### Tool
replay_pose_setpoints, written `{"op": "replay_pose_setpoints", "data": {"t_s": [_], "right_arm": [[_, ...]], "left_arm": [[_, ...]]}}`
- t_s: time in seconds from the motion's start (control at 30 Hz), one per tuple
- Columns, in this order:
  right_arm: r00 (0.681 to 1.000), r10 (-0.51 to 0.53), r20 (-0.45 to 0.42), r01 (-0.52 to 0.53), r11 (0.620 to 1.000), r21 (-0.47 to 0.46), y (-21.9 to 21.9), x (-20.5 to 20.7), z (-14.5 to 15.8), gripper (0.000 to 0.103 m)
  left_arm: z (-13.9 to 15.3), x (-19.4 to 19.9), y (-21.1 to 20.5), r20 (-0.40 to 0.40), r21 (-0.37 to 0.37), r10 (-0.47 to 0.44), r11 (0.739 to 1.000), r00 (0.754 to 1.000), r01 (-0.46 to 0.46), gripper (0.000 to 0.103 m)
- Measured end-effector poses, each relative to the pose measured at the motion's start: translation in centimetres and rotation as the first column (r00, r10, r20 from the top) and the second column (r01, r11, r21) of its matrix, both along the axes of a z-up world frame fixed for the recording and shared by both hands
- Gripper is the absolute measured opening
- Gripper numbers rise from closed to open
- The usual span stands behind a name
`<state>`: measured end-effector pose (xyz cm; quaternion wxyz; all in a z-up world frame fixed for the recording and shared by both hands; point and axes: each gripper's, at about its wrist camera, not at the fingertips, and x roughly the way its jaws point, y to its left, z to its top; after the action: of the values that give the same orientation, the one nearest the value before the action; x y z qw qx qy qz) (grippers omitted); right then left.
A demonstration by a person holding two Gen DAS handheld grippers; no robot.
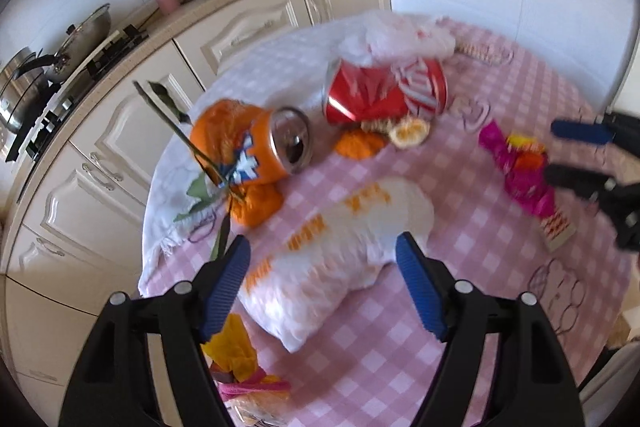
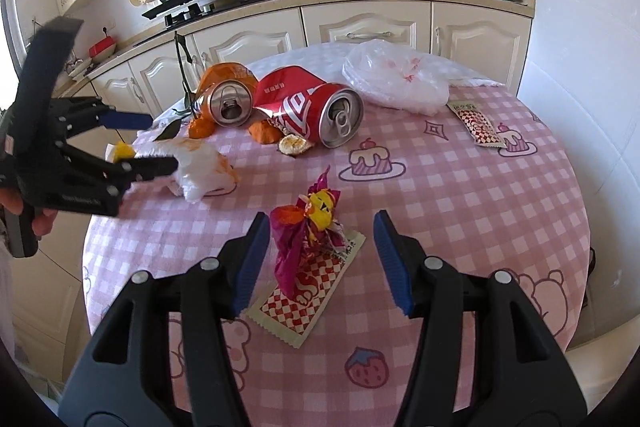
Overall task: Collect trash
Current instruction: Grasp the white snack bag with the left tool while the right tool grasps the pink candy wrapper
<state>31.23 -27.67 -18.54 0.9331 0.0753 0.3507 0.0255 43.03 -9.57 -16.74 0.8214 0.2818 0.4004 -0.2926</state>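
A round table with a pink checked cloth (image 2: 460, 195) holds trash. My left gripper (image 1: 322, 269) is open, its jaws either side of a white and orange crumpled bag (image 1: 340, 247), also in the right wrist view (image 2: 200, 167). My right gripper (image 2: 320, 255) is open around a magenta and yellow wrapper (image 2: 304, 235) lying on a red checked sachet (image 2: 308, 299). The wrapper also shows in the left wrist view (image 1: 520, 167). A crushed red can (image 2: 312, 107), an orange can (image 2: 228, 103), orange peel (image 2: 264, 133) and a clear plastic bag (image 2: 396, 75) lie at the back.
A second checked sachet (image 2: 476, 123) lies at the right. A wilted stem with leaves (image 1: 192, 143) lies by the orange can. More yellow and pink wrappers (image 1: 240, 359) lie under my left gripper. Cream cabinets and a counter (image 2: 360, 19) with pots and bottles stand behind the table.
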Motion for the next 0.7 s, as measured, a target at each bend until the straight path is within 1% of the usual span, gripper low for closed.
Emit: {"op": "replay_pose_setpoints", "data": {"t_s": [0.17, 0.23, 0.43, 0.5, 0.6, 0.63, 0.67, 0.7], "right_arm": [[1.0, -0.003, 0.001, 0.003, 1.0, -0.001, 0.1, -0.1, 0.1, 0.055], [1.0, -0.005, 0.001, 0.005, 1.0, -0.005, 0.1, -0.2, 0.1, 0.055], [1.0, -0.014, 0.001, 0.014, 1.0, -0.014, 0.0, -0.3, 0.3, 0.055], [1.0, -0.02, 0.0, 0.02, 1.0, -0.018, -0.1, -0.3, 0.2, 0.055], [1.0, -0.028, -0.011, 0.027, 0.999, -0.024, -0.1, -0.1, 0.0, 0.055], [0.999, -0.03, -0.015, 0.03, 0.999, -0.027, 0.0, -0.1, -0.1, 0.055], [0.999, -0.03, -0.016, 0.029, 0.999, -0.028, 0.0, -0.1, -0.2, 0.055], [0.999, -0.028, -0.018, 0.028, 0.999, -0.029, 0.1, 0.0, -0.3, 0.055]], "left_arm": [[-1.4, 0.3, -0.9, -0.03, 0.031, -0.013, 0.999, 0.999, 0.014, 0.073], [-2.0, 0.4, -1.2, -0.03, 0.046, -0.002, 0.999, 1.0, 0.004, 0.074], [-1.8, 0.0, -1.2, -0.063, 0.002, 0.074, 0.997, 0.995, -0.074, 0.073], [-1.7, -0.7, -1.4, -0.071, -0.007, 0.095, 0.995, 0.993, -0.095, 0.068], [-1.6, -1.4, -1.3, -0.106, -0.033, 0.19, 0.98, 0.976, -0.195, 0.064], [-1.4, -1.8, -1.1, -0.129, -0.057, 0.245, 0.966, 0.961, -0.254, 0.061], [-1.3, -2.0, -0.9, -0.142, -0.07, 0.277, 0.955, 0.95, -0.289, 0.054], [-1.2, -2.2, -0.7, -0.156, -0.086, 0.313, 0.941, 0.937, -0.329, 0.049]]}}
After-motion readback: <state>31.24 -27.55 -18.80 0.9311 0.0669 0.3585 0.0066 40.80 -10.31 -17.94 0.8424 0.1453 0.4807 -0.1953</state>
